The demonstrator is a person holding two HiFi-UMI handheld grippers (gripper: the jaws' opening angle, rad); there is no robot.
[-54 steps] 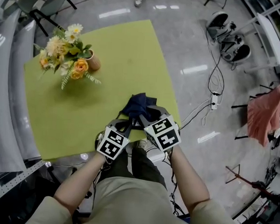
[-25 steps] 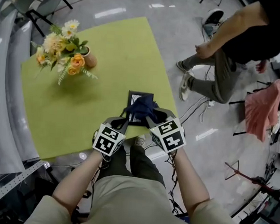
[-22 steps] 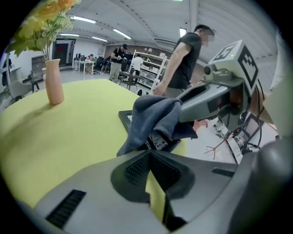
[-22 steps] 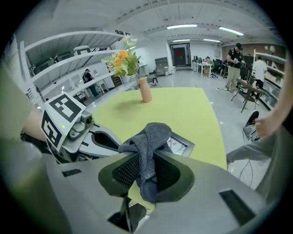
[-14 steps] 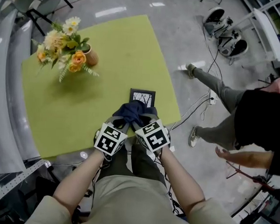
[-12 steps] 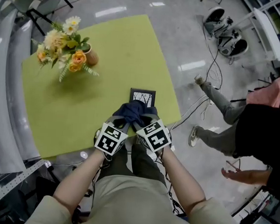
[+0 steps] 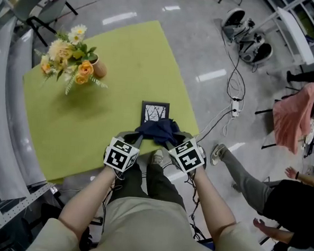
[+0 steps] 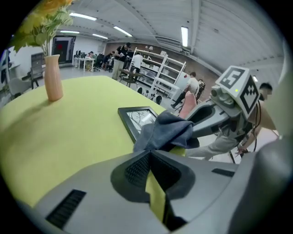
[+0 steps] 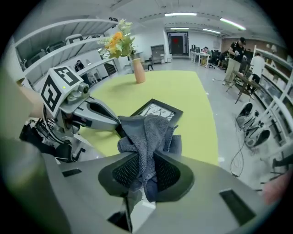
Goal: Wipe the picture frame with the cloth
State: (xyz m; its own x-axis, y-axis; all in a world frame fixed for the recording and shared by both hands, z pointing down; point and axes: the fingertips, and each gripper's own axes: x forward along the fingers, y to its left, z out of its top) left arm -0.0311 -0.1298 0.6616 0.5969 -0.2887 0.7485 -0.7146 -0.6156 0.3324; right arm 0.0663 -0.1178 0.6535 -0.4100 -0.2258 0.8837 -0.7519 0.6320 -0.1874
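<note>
Yellow-green counter point(image 7: 124, 62) on a glossy grey floor point(image 7: 204, 45), in an open workshop with shelving racks point(image 8: 160, 73) and strip lights.

Left gripper point(image 8: 149, 155): jaws together. The cloth point(image 8: 167, 130) tapers right into their tips, so only its edge looks nipped.

Right gripper point(image 9: 144, 169): jaws clamped on a thick fold of the cloth, which is bunched between the pads and spills forward. The two sets of tips are near each other, with the cloth strung between them.

Picture frame point(image 7: 154, 111) lies flat on the counter just ahead of both jaws. Its near edge is under the cloth and the rest is bare.

Flower vase point(image 7: 99, 68) is well ahead of the jaws, off to the left.

Off the counter to the right are a power strip with cables point(image 7: 234, 106), a pink garment point(image 7: 293, 112) and a bystander point(image 7: 269, 193), none near the jaws.
</note>
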